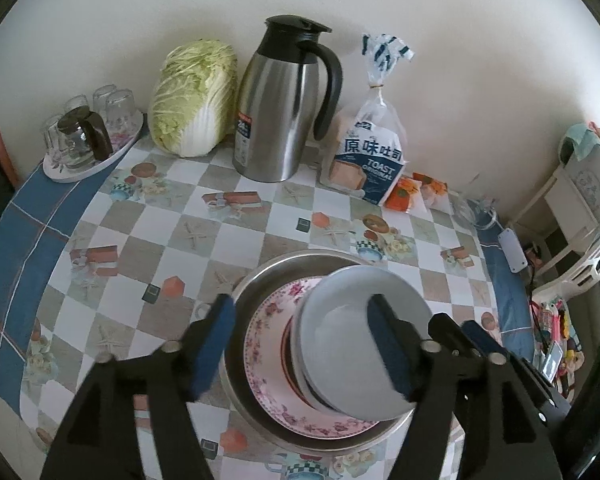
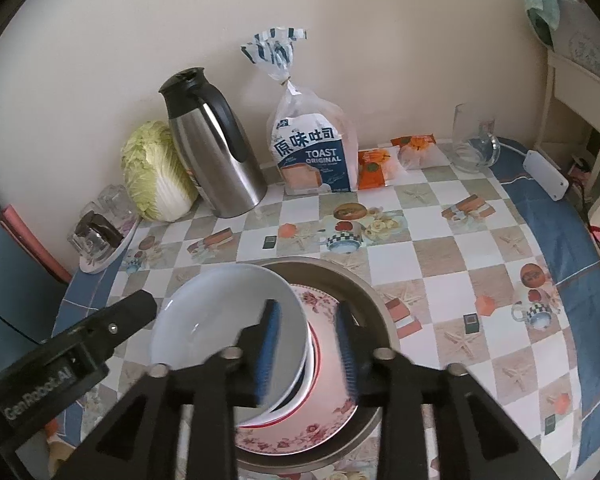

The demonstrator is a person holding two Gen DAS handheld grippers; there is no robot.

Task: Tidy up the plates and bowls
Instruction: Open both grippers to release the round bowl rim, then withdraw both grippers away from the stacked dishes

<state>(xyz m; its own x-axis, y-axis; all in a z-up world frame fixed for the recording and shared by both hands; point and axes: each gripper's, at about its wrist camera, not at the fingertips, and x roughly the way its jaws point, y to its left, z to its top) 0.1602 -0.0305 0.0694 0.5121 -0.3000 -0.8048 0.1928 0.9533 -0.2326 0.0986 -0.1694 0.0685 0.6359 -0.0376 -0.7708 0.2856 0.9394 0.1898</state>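
On the table (image 1: 236, 236) stands one stack of dishes: one white bowl (image 1: 352, 320) on top, one red-rimmed bowl (image 2: 312, 376) under it, one floral plate (image 1: 268, 336) and one metal basin (image 1: 284, 268) at the bottom. Along the wall there are one cabbage (image 1: 192, 100), one steel jug (image 1: 280, 108), one bag of toast (image 1: 370, 156) and two orange packets (image 2: 374, 168). One tray (image 1: 88, 168) carries several upturned glasses (image 1: 116, 106), too crowded to count exactly, and one small glass pot (image 1: 82, 136); two more clear glasses (image 2: 470, 140) stand at the far right.

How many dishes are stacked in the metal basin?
3 visible: a floral plate at the bottom, a red-rimmed bowl on it, and a white bowl on top. More may be hidden between them.
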